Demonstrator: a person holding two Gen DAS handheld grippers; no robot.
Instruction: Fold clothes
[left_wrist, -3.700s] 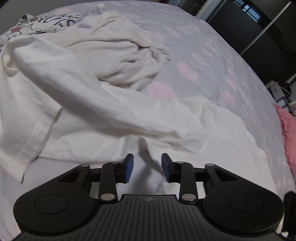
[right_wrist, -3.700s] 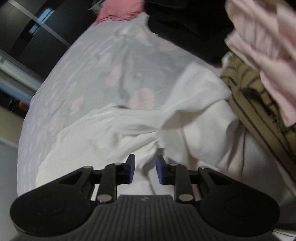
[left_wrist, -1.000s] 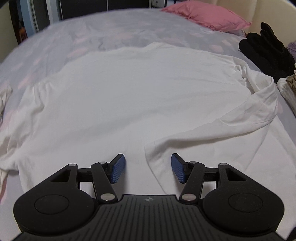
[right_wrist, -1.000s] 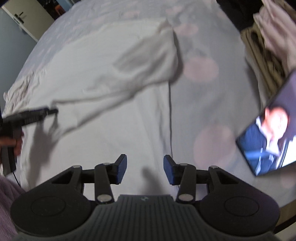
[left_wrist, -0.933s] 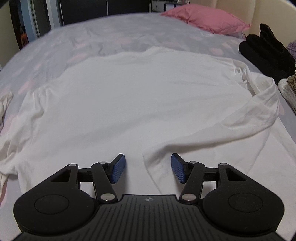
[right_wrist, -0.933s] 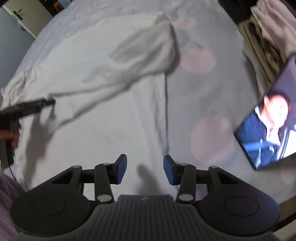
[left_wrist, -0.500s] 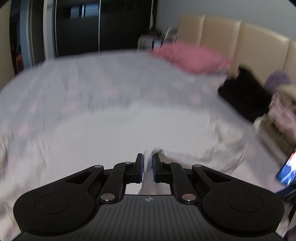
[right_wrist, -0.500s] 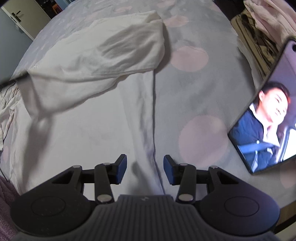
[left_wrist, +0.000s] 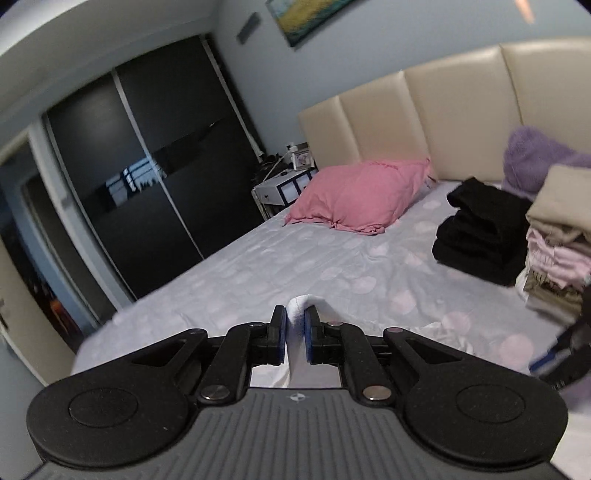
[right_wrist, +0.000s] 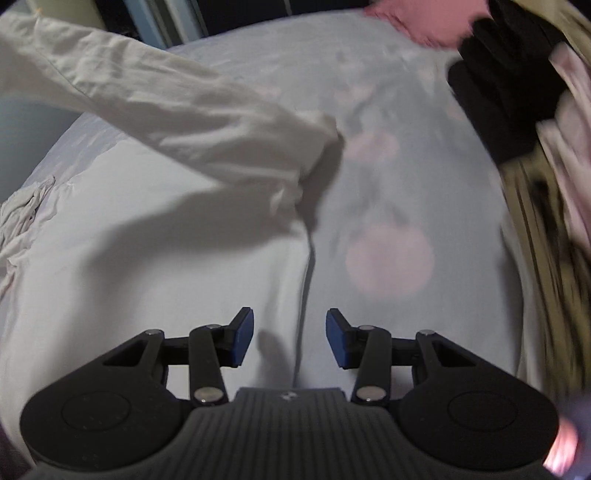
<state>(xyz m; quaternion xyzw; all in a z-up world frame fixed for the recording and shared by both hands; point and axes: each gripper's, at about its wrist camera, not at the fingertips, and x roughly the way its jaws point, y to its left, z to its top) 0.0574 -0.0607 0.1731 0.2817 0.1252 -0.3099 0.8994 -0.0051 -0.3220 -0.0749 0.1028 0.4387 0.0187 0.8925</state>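
Wide bed with pale lilac sheet printed in pink dots (left_wrist: 332, 258) serves as the work surface; cream padded headboard (left_wrist: 424, 118) and a pink pillow (left_wrist: 354, 195) at the far end. Spread across the near part of the sheet lies the white long-sleeved cotton shirt (right_wrist: 155, 258), body mostly flat, its side edge running straight up the right wrist view just beside bare sheet. Far sleeve end bunched and wrinkled at the left margin (right_wrist: 22, 210), not yet dealt with. Along the right side of the bed, a stack of folded garments, beige, pale pink and striped olive (left_wrist: 554, 236), with a folded black pile (left_wrist: 480, 229) beside it and a fuzzy purple item behind: judged to be work already finished, so the task looks well under way overall. On this shirt, folding has barely begun. One white sleeve (right_wrist: 166, 103) is raised off the shirt body, stretched diagonally in the air and casting a shadow below. Left gripper (left_wrist: 295, 332) is clenched on a pinch of that white fabric, the cloth humped between its blue pads. Right gripper (right_wrist: 290, 338) hangs over the shirt's side edge, jaws parted, nothing between them. Left to do, by my reading: lay this sleeve across the body, fold in the other sleeve, fold the body, add to stack.
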